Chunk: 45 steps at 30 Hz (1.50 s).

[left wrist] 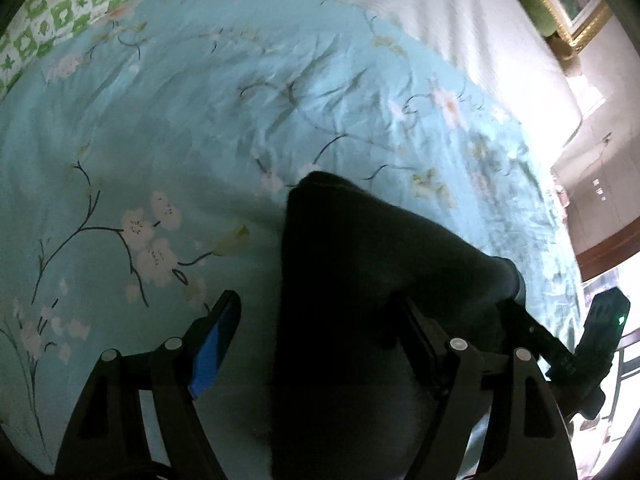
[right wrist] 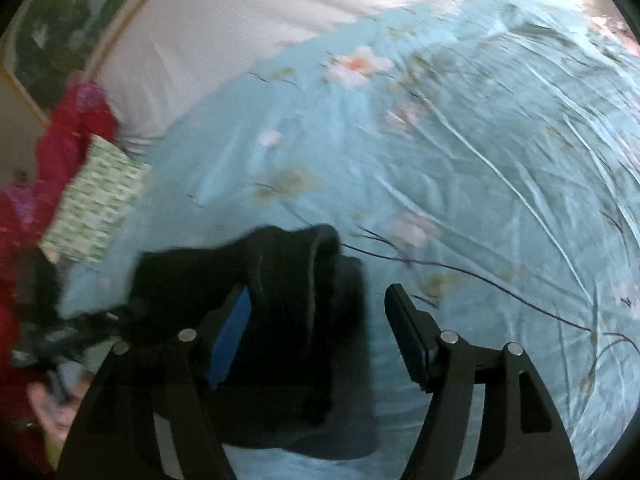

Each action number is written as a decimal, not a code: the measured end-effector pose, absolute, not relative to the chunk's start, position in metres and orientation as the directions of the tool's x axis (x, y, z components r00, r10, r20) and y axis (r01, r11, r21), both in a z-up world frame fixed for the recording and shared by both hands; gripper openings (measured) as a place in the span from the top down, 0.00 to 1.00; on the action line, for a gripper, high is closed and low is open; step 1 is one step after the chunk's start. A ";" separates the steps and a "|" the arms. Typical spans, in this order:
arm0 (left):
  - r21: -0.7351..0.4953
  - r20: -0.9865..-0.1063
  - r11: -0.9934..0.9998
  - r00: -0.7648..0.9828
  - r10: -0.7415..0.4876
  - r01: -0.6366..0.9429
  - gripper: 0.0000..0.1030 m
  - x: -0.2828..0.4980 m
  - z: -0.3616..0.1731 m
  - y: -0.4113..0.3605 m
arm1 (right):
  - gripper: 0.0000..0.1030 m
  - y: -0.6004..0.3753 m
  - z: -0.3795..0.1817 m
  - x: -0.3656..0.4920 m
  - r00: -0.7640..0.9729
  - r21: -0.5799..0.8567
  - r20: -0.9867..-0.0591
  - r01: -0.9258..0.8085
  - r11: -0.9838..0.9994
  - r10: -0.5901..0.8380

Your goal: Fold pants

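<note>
Black pants bunched on floral bedspread, near edge of bed. Left gripper and right gripper: jaws spread wide, cloth between them, no grip. Risk: closing now pinches 1 layer only, fold skews.

bed | floral quilt | black pants on quilt

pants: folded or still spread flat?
Neither: the black pants are bunched in a thick heap on the blue floral bedspread, between both open grippers. Neat fold: cannot tell.
</note>
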<state>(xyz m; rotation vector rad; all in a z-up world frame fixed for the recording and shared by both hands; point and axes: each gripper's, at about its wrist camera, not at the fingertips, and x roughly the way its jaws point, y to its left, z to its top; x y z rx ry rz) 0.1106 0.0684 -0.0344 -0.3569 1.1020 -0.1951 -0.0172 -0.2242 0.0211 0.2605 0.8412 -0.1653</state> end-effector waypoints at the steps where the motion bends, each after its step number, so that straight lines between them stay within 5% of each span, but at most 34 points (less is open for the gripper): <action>1: -0.379 -0.840 0.925 0.429 -0.332 -0.026 0.23 0.113 -0.040 0.068 | 0.33 -0.231 0.014 -0.019 0.653 0.179 -0.757 0.249 0.952 -0.029; 17: -0.407 -0.826 0.913 0.419 -0.376 0.015 0.20 0.083 -0.046 0.073 | 0.34 -0.232 0.007 -0.036 0.643 0.287 -0.758 0.177 0.941 0.110; 19: -0.388 -0.828 0.921 0.429 -0.361 0.027 0.23 0.080 -0.047 0.069 | 0.34 -0.231 0.007 -0.036 0.642 0.279 -0.759 0.169 0.945 0.110; 23: -0.404 -0.812 0.912 0.431 -0.392 0.069 0.47 0.078 -0.045 0.062 | 0.43 -0.228 0.004 -0.033 0.631 0.307 -0.761 0.146 0.941 0.151; 30: -0.445 -0.768 0.891 0.471 -0.433 0.094 0.66 0.071 -0.032 0.066 | 0.57 -0.230 0.011 -0.038 0.653 0.388 -0.722 0.110 0.915 0.228; 45: -0.406 -0.728 0.913 0.592 -0.346 0.035 0.69 0.109 0.016 0.122 | 0.62 -0.188 0.035 0.042 0.665 0.440 -0.662 -0.028 0.898 0.345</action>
